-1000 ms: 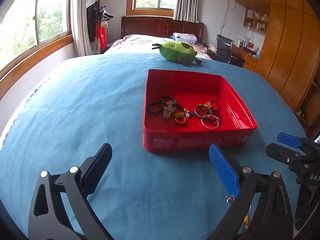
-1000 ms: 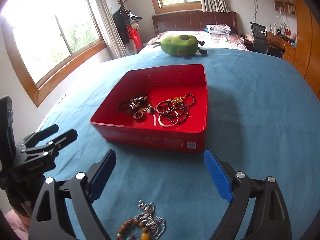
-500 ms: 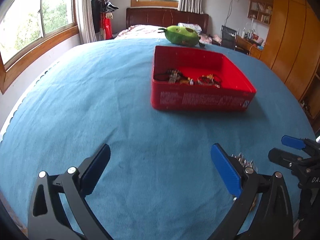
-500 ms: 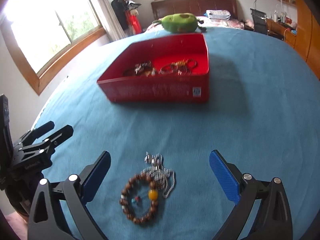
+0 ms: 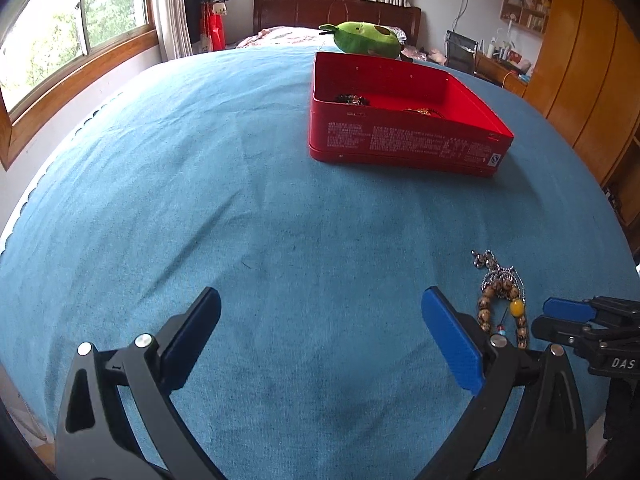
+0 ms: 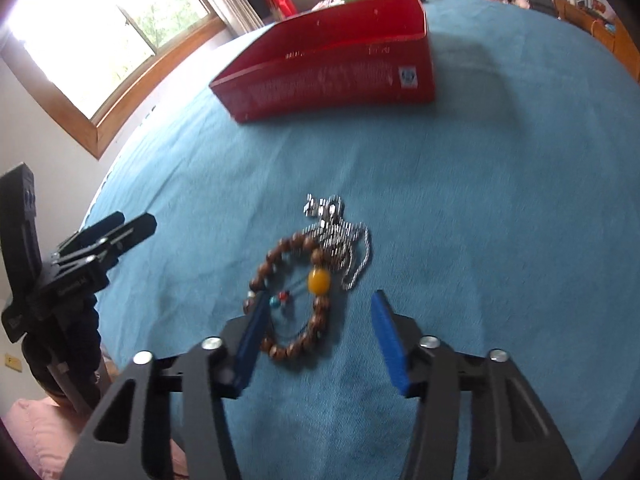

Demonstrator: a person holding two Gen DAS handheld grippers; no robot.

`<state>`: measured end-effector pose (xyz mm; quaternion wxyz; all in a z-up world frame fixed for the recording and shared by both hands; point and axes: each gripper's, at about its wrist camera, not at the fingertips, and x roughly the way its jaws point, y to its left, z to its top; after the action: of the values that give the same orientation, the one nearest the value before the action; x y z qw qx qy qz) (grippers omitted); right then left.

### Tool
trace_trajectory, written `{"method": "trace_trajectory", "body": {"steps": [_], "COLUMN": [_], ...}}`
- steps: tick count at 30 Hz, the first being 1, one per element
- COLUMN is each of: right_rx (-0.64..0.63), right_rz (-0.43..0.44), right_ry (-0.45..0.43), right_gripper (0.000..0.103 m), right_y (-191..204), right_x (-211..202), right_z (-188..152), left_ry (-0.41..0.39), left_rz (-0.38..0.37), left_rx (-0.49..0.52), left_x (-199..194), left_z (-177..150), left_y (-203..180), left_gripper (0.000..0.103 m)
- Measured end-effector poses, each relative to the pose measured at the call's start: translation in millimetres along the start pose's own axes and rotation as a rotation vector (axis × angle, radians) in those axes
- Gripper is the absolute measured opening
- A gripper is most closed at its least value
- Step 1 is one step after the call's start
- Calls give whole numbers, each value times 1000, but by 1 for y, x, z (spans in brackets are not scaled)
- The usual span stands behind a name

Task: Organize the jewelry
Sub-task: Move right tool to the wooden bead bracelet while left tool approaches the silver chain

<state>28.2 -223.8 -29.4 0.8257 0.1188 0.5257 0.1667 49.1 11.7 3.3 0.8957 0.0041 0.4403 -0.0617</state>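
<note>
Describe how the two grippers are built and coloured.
Both grippers, left and right, have black, cut-out, arm-like fingers with silver screw heads and flat blue textured pads. White "DAS" lettering marks the right gripper's body. No cables or sleeves show.

Both wrist views low, angled down – sharing red tin (image 5: 404, 148), bead bracelet (image 6: 296, 300)

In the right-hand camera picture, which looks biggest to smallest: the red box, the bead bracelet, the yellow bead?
1. Red box, though farthest away.
2. Bead bracelet, nearer the camera.
3. Yellow bead, part of that bracelet, clearly smallest.
</note>
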Motion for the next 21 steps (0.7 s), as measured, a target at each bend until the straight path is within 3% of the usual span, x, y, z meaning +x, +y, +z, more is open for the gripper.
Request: {"method": "trace_trajectory", "body": {"steps": [7, 9, 11, 13, 21], "right_rx": [-36, -49, -74, -79, -66], "right_rz": [-8, -14, -28, -32, 25], "right_ry": [21, 19, 15, 13, -8], "right_gripper": [32, 31, 25, 11, 11], "right_y": [8, 13, 19, 19, 9], "right_x": [12, 15, 17, 19, -2], "right_z": [-9, -8, -6, -7, -6], "left_ry": [18, 23, 22, 21, 36], "left_rz": [-7, -8, -8, -10, -24], "left_rx": [-1, -8, -13, -14, -8], "left_x": [0, 0, 0, -1, 2], "left_z": [-9, -10, -10, -11, -10], "left_y": [0, 1, 2, 3, 0], "left_gripper": [100, 100, 100, 100, 100]}}
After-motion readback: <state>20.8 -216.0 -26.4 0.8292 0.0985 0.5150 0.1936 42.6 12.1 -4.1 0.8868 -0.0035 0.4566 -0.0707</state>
